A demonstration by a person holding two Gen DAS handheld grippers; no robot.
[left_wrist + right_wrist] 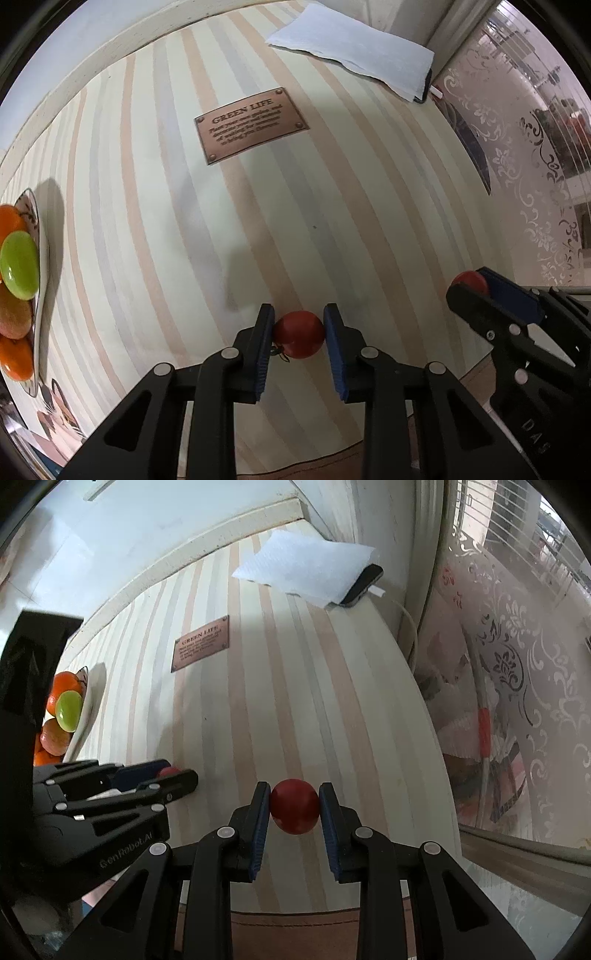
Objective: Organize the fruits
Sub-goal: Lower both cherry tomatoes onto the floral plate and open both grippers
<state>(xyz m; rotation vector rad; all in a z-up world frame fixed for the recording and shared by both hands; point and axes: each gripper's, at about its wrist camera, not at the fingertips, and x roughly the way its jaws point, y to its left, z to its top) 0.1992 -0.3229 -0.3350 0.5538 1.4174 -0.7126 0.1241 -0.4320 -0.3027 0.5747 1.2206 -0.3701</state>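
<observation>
My left gripper (pixel 299 334) is shut on a red tomato (pixel 300 333) with a small stem, held over the striped tablecloth (pixel 166 221). My right gripper (pixel 294 805) is shut on a second red tomato (pixel 294 805). The right gripper also shows at the right of the left wrist view (pixel 471 286), with its tomato (pixel 471 282) between the fingers. The left gripper shows at the left of the right wrist view (pixel 173 773). A white plate (pixel 41 280) at the far left holds oranges (pixel 9 221), a green fruit (pixel 19 269) and a brownish fruit (pixel 13 317).
A brown "GREEN LIFE" label (pixel 251 123) is printed mid-cloth. A white paper towel (pixel 306 565) lies at the far end over a dark phone (pixel 364 585) with a cable. The table's right edge borders a lace curtain (pixel 517 664). A cat picture (pixel 55 413) lies near the plate.
</observation>
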